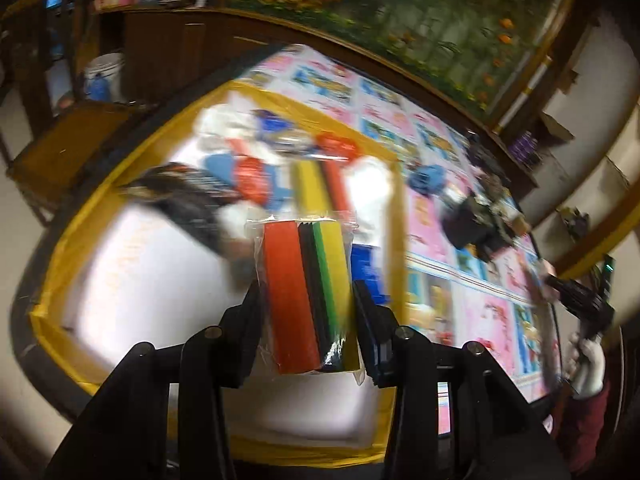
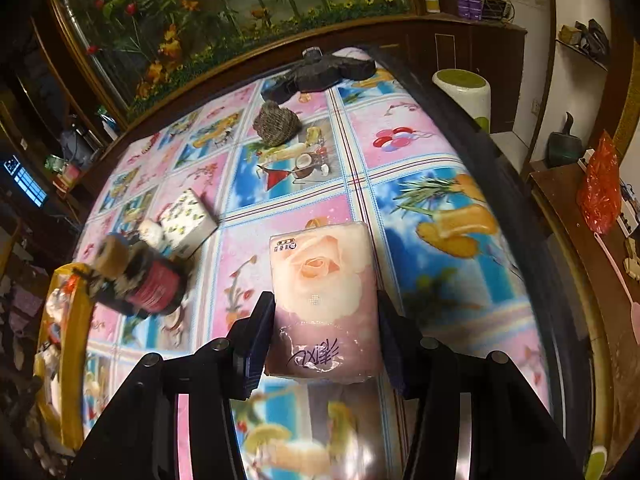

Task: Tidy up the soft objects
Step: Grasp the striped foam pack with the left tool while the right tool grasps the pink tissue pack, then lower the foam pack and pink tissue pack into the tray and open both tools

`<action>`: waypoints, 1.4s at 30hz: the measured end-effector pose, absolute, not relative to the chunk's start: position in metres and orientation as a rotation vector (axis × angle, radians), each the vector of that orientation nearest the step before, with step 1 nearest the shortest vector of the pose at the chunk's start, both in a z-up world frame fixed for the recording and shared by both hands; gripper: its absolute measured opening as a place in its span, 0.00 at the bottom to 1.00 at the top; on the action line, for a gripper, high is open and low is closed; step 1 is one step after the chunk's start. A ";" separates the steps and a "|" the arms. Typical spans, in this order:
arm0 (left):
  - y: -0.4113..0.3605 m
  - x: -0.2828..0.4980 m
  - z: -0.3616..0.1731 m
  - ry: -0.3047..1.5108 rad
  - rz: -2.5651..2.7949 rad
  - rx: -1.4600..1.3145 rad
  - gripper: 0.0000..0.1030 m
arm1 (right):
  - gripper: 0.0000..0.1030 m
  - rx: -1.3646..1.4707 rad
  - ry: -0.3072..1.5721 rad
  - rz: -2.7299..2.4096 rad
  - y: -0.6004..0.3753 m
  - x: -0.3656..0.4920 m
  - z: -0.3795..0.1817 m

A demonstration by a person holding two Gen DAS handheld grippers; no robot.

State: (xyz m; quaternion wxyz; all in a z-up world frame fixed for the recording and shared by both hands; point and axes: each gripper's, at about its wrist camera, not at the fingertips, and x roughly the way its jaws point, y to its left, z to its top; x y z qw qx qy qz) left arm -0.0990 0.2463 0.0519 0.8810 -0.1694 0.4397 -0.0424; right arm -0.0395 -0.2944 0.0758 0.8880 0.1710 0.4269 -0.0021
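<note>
Step in hand: carrying to the bin. Your left gripper [image 1: 308, 300] is clenched on a bagged pack of scouring sponges [image 1: 308, 292], held above the yellow-rimmed bin [image 1: 400, 216], where a similar pack already lies. Your right gripper [image 2: 324, 320] grips a rose-print tissue pack [image 2: 324, 288] over the patterned tablecloth [image 2: 440, 208], well apart from the bin. Judgement: lower the sponges into clear bin space and release, then carry the tissues across. A second tissue pack [image 2: 188, 216] remains on the table.
</note>
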 end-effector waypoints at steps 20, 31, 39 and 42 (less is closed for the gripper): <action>0.309 -0.035 0.016 1.037 0.051 -0.390 0.50 | 0.47 0.133 0.919 0.526 -0.055 -0.068 0.127; 0.325 -0.075 0.043 0.924 -0.012 -0.442 0.53 | 0.47 -0.054 1.093 0.825 0.119 -0.052 0.099; 0.336 -0.103 0.056 0.822 -0.036 -0.518 0.53 | 0.47 -0.135 1.173 0.831 0.180 -0.012 0.054; 0.337 -0.108 0.055 0.814 -0.037 -0.540 0.55 | 0.47 -0.156 1.138 0.795 0.192 -0.002 0.055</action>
